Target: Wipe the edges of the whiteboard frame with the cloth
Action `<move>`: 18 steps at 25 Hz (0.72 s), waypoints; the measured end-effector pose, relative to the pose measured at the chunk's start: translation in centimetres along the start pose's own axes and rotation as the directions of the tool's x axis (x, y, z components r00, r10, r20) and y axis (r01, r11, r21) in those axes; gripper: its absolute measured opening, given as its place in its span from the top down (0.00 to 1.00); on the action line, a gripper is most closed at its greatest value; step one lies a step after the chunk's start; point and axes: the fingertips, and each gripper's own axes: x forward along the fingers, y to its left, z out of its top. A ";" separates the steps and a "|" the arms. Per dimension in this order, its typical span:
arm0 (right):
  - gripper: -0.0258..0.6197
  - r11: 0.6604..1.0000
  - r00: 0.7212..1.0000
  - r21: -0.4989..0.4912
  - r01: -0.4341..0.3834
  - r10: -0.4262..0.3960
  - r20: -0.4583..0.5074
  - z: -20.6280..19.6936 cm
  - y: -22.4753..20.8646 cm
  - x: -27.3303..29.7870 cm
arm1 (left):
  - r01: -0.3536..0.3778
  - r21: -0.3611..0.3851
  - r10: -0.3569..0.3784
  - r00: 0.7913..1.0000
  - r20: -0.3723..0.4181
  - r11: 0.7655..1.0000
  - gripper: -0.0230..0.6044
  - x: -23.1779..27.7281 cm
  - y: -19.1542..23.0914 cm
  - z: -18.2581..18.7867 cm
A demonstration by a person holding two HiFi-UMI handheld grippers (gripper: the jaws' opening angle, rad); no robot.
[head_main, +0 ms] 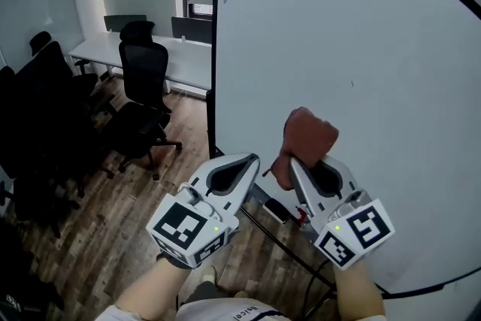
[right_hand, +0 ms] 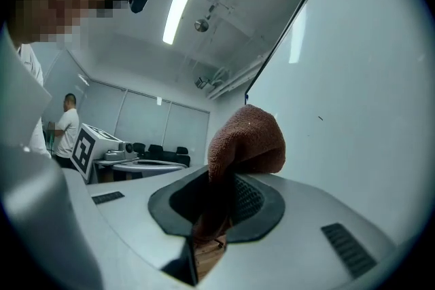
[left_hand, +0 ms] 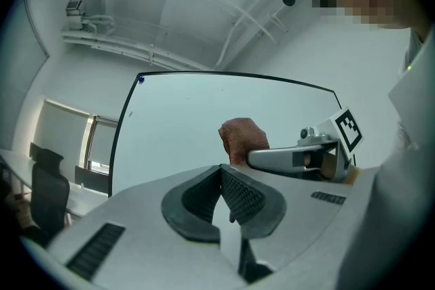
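Whiteboard point(head_main: 338, 71) fills the right of my head view. Its black frame point(head_main: 216, 49) runs upright along the left edge, above and just left of both tools. I have the right gripper point(head_main: 297, 164) clamped on the brown cloth point(head_main: 308, 133), with a bunched wad standing proud of the jaws; I judge that gives a soft face to press along the frame. The gripper points up at the board with the cloth near the surface, though I cannot confirm contact. My left gripper point(head_main: 253, 159) sits just beside it, jaws together on nothing, angled upward.
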 end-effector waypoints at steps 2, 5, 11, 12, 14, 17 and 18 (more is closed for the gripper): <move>0.88 1.000 1.000 0.020 0.021 -0.021 0.008 -1.3 -0.3 -0.9 | -0.012 -0.009 0.012 1.000 0.001 1.000 0.95 0.5 -1.0 -0.5; 0.88 0.997 0.998 0.044 0.066 -0.067 0.012 -3.5 -0.6 -1.7 | -0.035 -0.032 0.036 0.999 0.005 0.999 0.95 1.1 -2.2 -1.8; 0.88 0.986 0.992 0.105 0.126 -0.126 -0.009 -7.8 -1.1 -3.0 | -0.078 -0.062 0.077 0.997 -0.017 0.995 0.95 1.5 -3.4 -5.2; 0.88 0.985 0.992 0.114 0.129 -0.128 -0.016 -8.3 -1.0 -3.3 | -0.081 -0.066 0.080 0.997 -0.023 0.994 0.95 1.5 -3.6 -5.6; 0.88 0.985 0.992 0.119 0.127 -0.125 -0.023 -9.0 -0.5 -3.9 | -0.085 -0.068 0.082 0.996 -0.036 0.994 0.95 1.3 -4.0 -6.6; 0.88 0.986 0.993 0.120 0.117 -0.114 -0.031 -9.9 0.1 -4.3 | -0.087 -0.068 0.084 0.995 -0.047 0.994 0.95 0.9 -4.3 -7.7; 0.88 0.986 0.993 0.123 0.114 -0.110 -0.039 -10.3 0.4 -4.4 | -0.088 -0.069 0.085 0.995 -0.050 0.994 0.95 0.8 -4.4 -8.1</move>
